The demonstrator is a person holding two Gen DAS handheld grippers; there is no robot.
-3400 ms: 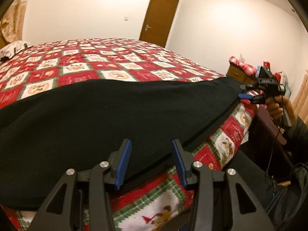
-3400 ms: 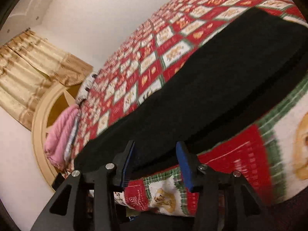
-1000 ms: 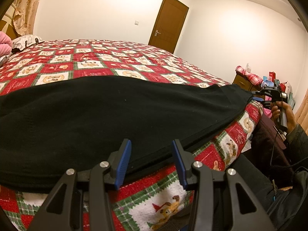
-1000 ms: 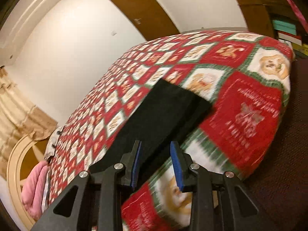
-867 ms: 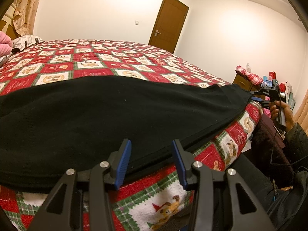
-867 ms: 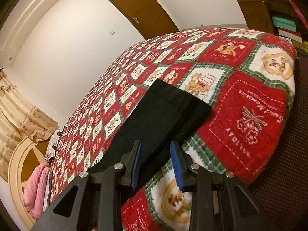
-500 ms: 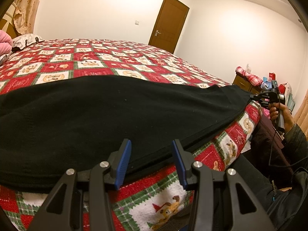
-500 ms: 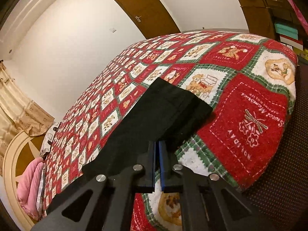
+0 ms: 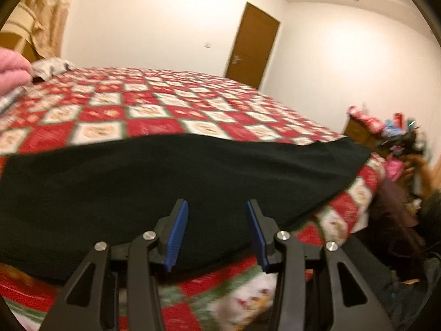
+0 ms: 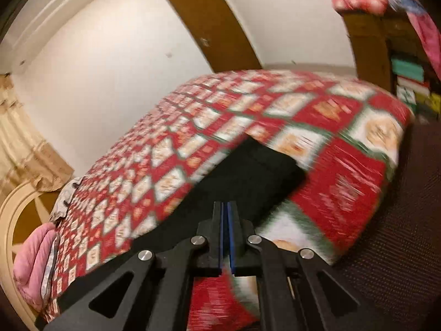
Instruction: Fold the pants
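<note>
Directly ahead of the left tool (image 9: 217, 218), black pants (image 9: 171, 182) lie spread flat on a bed (image 9: 154, 104) covered with a red, white and green checked quilt. Its blue-padded fingers (image 9: 177, 231) stand wide apart with nothing between them, their tips over the near edge of the dark cloth, though contact cannot be judged. Off to that tool's right, the pants taper to a narrow end near the bed's corner, where the right tool (image 9: 399, 142) shows only as a blurred dark shape.

From the right wrist view, the right tool (image 10: 226, 212) has its pads pressed together at the near edge of the pants (image 10: 248, 176); whether any fabric is pinched between them cannot be told. Beyond it stand a brown door (image 10: 212, 24) and, far left, a pink pillow (image 10: 30, 264).
</note>
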